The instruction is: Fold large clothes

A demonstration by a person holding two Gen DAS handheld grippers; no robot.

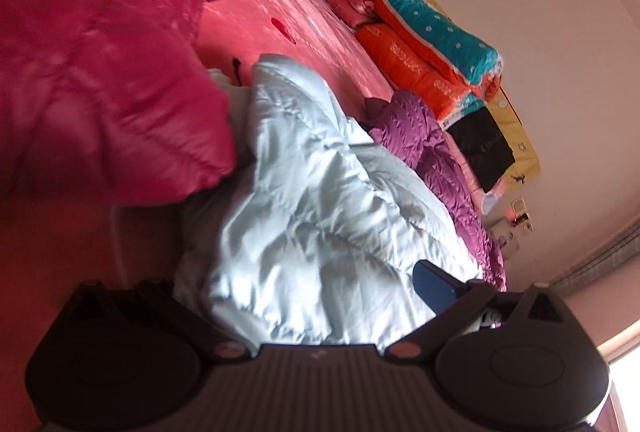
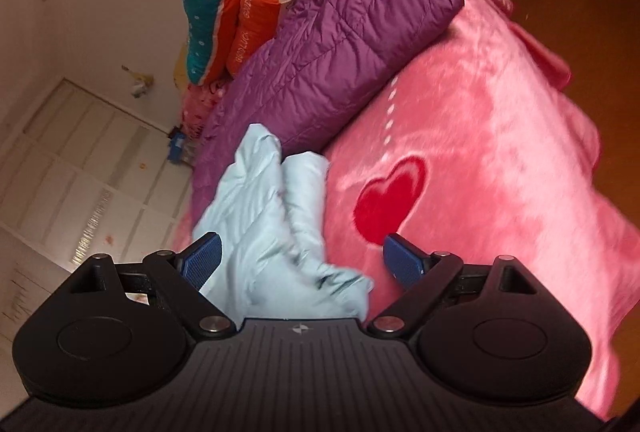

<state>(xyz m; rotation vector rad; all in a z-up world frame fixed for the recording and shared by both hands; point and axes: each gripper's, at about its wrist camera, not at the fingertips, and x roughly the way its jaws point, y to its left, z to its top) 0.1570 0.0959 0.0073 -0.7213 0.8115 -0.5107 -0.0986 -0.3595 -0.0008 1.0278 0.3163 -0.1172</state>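
- Pale blue padded jacket (image 1: 320,200) lies crumpled on the bed (image 2: 500,160), near one long edge, with a purple quilted coat (image 2: 332,44) just beside it toward the wall and a bright pink padded garment (image 1: 100,72) on its other side.
- Right gripper (image 2: 302,264) is spread wide, its blue pads either side of a bunched part of the blue jacket; the cloth lies between them but nothing is pinched.
- Left gripper (image 1: 320,296) looks down onto the jacket's bulk. Only one blue pad shows, and the other finger is dark and blurred, so I cannot tell how far it is open or whether it holds cloth.
- The step in hand looks like the first grab: the jacket is not yet spread flat, and no fold shows.
- The next move probably calls for closing the right gripper on that bunched part, finding a matching hold with the left, and pulling the jacket out flat on the bare pink cover.
- Sleeves, collar and hem cannot be told apart in the heap. A folded quilt (image 2: 224,16) is stacked by the wall.
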